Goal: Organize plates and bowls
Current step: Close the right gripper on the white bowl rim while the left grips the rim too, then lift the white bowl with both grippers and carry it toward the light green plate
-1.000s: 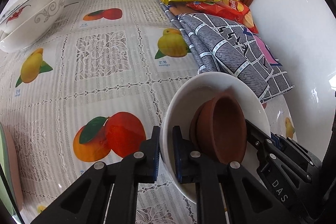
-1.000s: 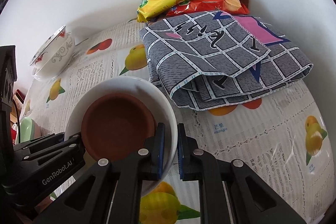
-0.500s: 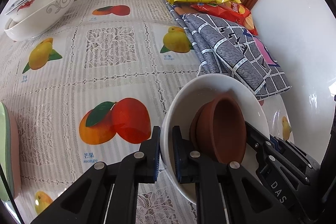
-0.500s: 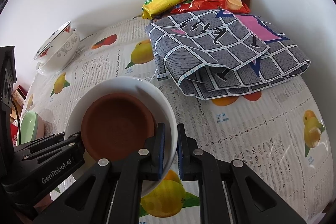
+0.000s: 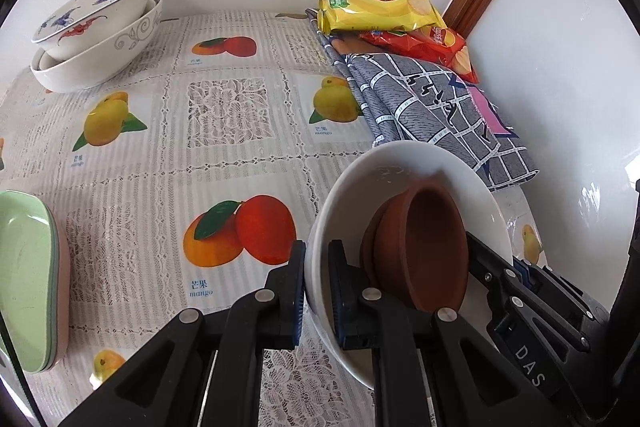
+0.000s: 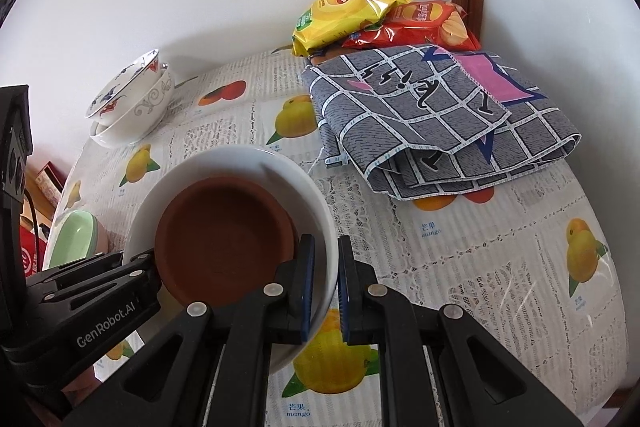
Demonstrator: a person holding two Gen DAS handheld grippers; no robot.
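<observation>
While both grippers hang onto the same white bowl [image 5: 404, 163], you can see it from two sides. Lower middle of the left wrist view, the left gripper [image 5: 317, 291] has its jaws pinched down on the near rim, one finger outside and one inside the wall. Lower middle of the right wrist view, the right gripper [image 6: 326, 287] does the same on the opposite rim, jaws nearly closed with only the bowl wall between them. Sitting inside the white bowl is a brown bowl [image 6: 224, 239], leaning toward the left gripper's side.

Upper left of the left view there's a stack of patterned bowls [image 5: 100, 31] on the fruit-print surface [image 5: 224, 115], well apart from the held bowl. At the left edge, green and pink plates [image 5: 28, 279] are stacked. Upper right: a folded grey checked cloth [image 6: 436, 123] with a yellow chip bag [image 6: 344, 11] and a red chip bag [image 6: 428, 25] behind it, by the wall.
</observation>
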